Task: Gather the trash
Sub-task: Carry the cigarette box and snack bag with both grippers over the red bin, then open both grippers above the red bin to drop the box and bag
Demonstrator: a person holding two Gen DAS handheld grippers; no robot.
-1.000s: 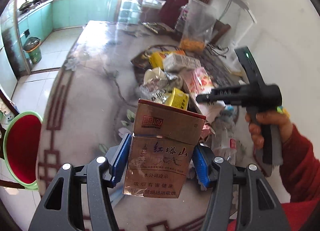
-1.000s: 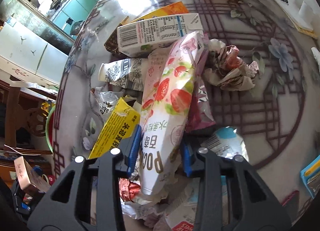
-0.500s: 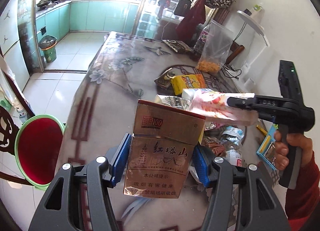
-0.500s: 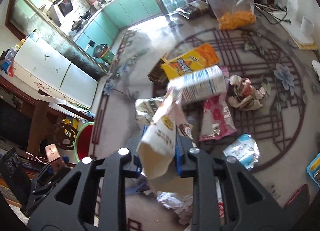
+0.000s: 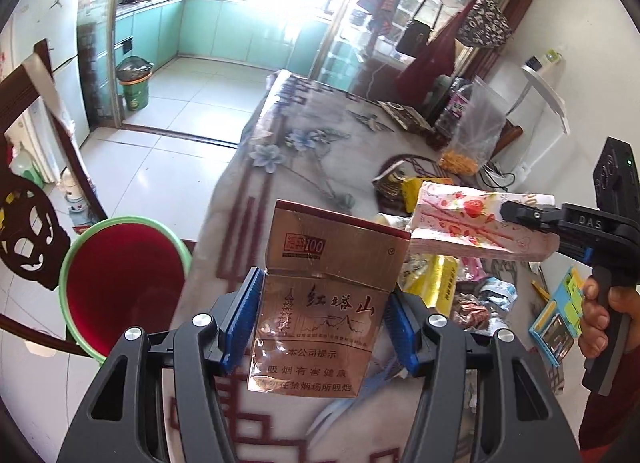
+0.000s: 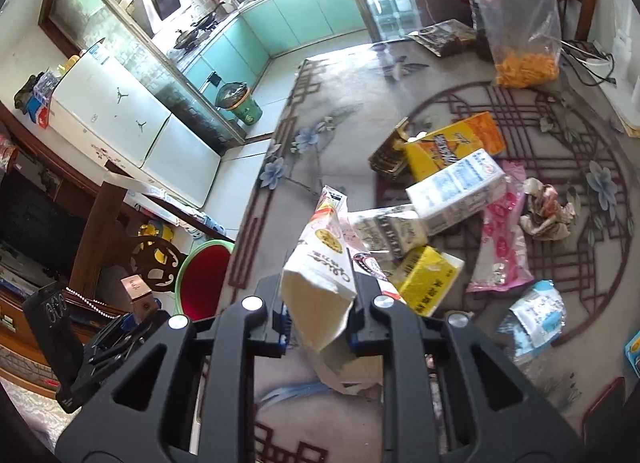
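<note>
trash in both grips, lifted clear of table (image 6: 328,135). left gripper (image 5: 320,323): jaws about half open, clamped on flanks of cigarette pack (image 5: 320,303), a rigid, glossy copper-brown carton with hinged lid ajar. right gripper (image 6: 318,323): jaws nearly closed, pinching snack pouch (image 6: 320,275), a thin, crinkly film bag with strawberry print, sagging beyond the pads. step judged: carry to bin. red bucket (image 5: 120,279) with green rim, on floor left of the left jaws, beside table edge. next move calls for swinging each load over the rim, then opening. ahead of right jaws, more on table: milk carton (image 6: 456,193), yellow packet (image 6: 430,277), pink wrapper (image 6: 500,247), crumpled paper (image 6: 546,215).
</note>
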